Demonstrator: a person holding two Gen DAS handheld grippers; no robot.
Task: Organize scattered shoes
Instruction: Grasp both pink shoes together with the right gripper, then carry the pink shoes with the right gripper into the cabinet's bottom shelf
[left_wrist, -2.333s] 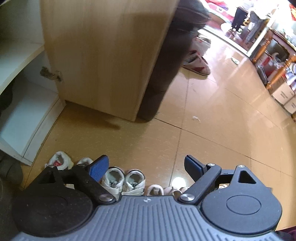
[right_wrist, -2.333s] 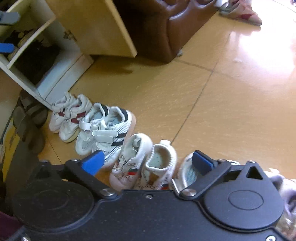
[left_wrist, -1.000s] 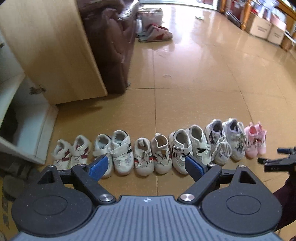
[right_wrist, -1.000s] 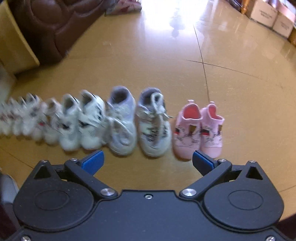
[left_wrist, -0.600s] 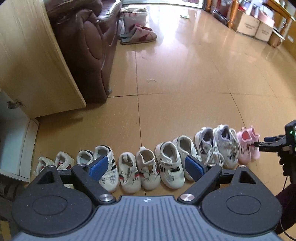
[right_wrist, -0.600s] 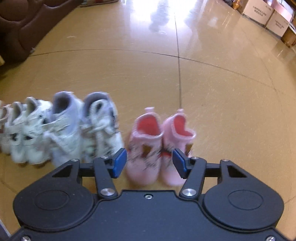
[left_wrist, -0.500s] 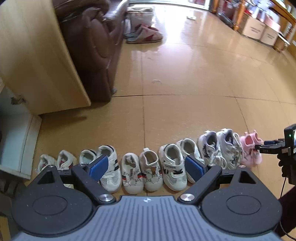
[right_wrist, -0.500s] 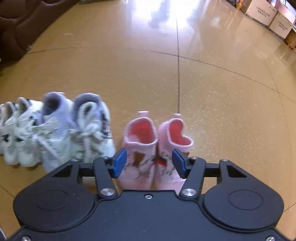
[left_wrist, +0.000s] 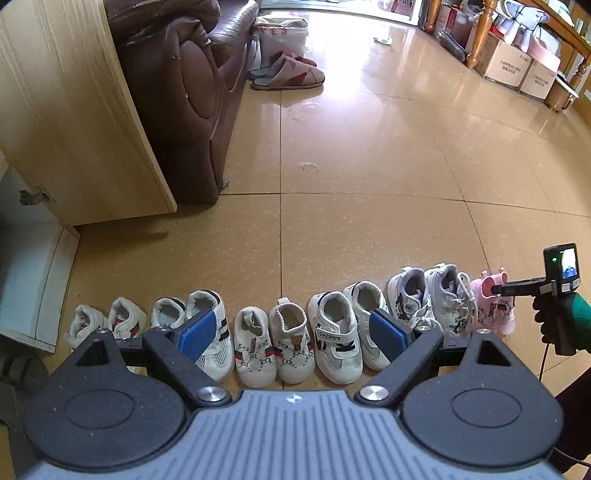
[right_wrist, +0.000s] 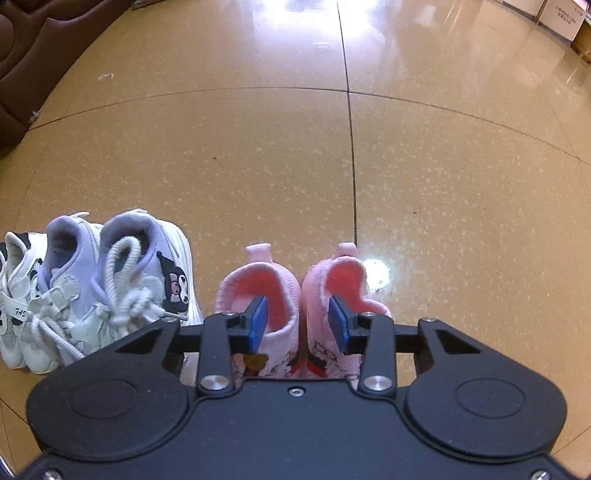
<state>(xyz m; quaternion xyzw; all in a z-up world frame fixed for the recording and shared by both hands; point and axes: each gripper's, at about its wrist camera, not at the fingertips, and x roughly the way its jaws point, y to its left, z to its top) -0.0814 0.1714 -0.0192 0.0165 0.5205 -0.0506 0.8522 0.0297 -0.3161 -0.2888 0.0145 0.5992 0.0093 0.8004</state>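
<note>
A: Where are the small children's shoes found?

B: A row of small children's shoes (left_wrist: 295, 332) is laid out side by side on the glossy tan tiled floor (left_wrist: 369, 166), heels turned away from the cameras. The pair of pink knitted baby shoes (right_wrist: 295, 295) is set at the right end, just beside the white and lilac lace-up sneakers with a cartoon patch (right_wrist: 110, 280).

A: How is the right gripper (right_wrist: 297, 319) held?

B: It is pointed steeply down over the pink pair. One blue pad (right_wrist: 258, 323) is dipped into the opening of the left pink shoe, the other into the right one, so the two touching inner collars are caught between. The jaws are being closed; a firm pinch cannot be confirmed, since a gap is seen beside each pad.

A: And the left gripper (left_wrist: 291, 332)?

B: It is spread wide above the middle of the row, with nothing gripped.

A: What is found around?

B: A dark brown leather sofa (left_wrist: 184, 92) and a light wooden cabinet panel (left_wrist: 74, 110) are seen at the left. A pair of grey and red slippers (left_wrist: 288, 74) is placed beside the sofa's far end, and cardboard boxes (left_wrist: 517, 70) at the far right. Open floor is left beyond the row. The gloved hand (left_wrist: 561, 317) holding the right gripper is seen at the right edge.
</note>
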